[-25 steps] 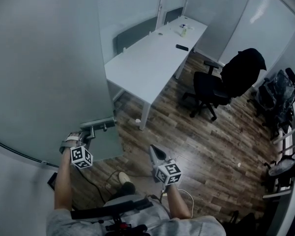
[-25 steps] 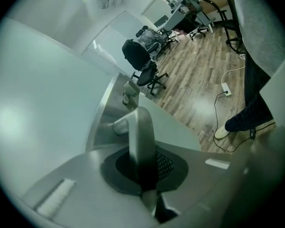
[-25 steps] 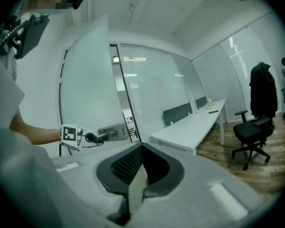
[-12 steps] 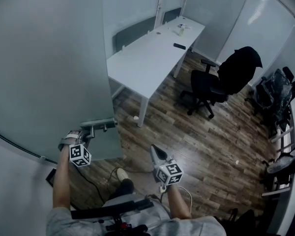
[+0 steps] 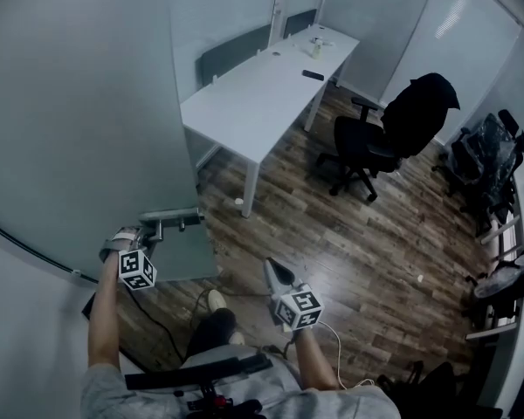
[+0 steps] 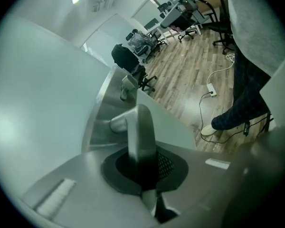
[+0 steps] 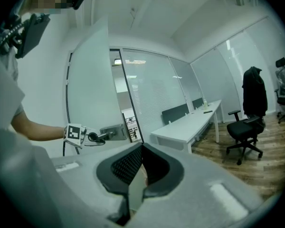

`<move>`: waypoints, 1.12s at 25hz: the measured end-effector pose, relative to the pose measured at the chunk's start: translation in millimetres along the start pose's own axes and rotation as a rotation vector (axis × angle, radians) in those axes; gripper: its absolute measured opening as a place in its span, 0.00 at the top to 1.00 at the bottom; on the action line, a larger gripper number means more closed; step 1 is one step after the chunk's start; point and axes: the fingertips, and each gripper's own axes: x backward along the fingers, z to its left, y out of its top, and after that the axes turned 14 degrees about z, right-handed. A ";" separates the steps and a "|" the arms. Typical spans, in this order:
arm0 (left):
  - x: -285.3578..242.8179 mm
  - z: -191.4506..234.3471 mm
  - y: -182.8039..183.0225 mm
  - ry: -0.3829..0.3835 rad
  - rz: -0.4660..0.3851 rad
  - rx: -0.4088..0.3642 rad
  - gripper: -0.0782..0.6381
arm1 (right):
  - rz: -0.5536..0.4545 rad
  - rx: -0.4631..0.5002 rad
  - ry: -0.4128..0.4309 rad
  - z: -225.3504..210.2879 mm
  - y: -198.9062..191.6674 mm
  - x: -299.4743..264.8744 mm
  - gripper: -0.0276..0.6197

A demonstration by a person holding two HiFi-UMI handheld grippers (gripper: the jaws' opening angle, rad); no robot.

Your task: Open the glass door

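The frosted glass door (image 5: 79, 103) fills the left of the head view, its edge running down to a metal lock plate with a lever handle (image 5: 176, 217). My left gripper (image 5: 148, 231) is shut on that handle. In the left gripper view the silver handle (image 6: 138, 127) stands upright between the dark pads of the left gripper (image 6: 140, 152). My right gripper (image 5: 270, 266) hangs in the air to the right of the door, shut with nothing held. The right gripper view looks past its closed jaws (image 7: 141, 149) at the left gripper (image 7: 87, 137), the handle (image 7: 109, 133) and the door (image 7: 88, 75).
A long white desk (image 5: 262, 85) stands beyond the door, with a black office chair (image 5: 380, 142) draped in a dark jacket to its right. More chairs (image 5: 489, 160) crowd the right wall. A white cable (image 5: 336, 343) and my shoe (image 5: 215, 301) are on the wood floor.
The door edge and my left gripper on the handle have shifted slightly left. The desk and chair have slid up the picture, and the right gripper has moved along with me.
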 end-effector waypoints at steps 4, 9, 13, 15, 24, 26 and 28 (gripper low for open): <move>10.0 -9.6 -0.1 0.003 -0.009 -0.011 0.89 | 0.005 -0.005 -0.004 2.5 -9.4 17.3 0.95; 17.2 -20.9 -1.1 -0.008 -0.016 -0.022 0.89 | -0.002 -0.017 -0.020 0.1 -18.8 31.3 0.95; 26.3 -28.3 0.0 -0.007 -0.023 -0.032 0.89 | 0.000 -0.020 -0.028 0.4 -24.6 40.1 0.95; 30.0 -32.6 0.0 -0.007 -0.027 -0.039 0.89 | 0.000 -0.020 -0.028 4.5 -26.2 42.1 0.95; 45.6 -47.4 0.6 -0.008 -0.049 -0.065 0.89 | 0.005 -0.039 -0.031 28.9 -34.6 45.1 0.95; 49.9 -51.7 1.1 -0.006 -0.056 -0.070 0.89 | 0.007 -0.042 -0.038 33.5 -37.7 46.4 0.95; 54.5 -55.8 1.3 -0.006 -0.062 -0.076 0.89 | 0.005 -0.049 -0.043 39.0 -39.4 48.5 0.95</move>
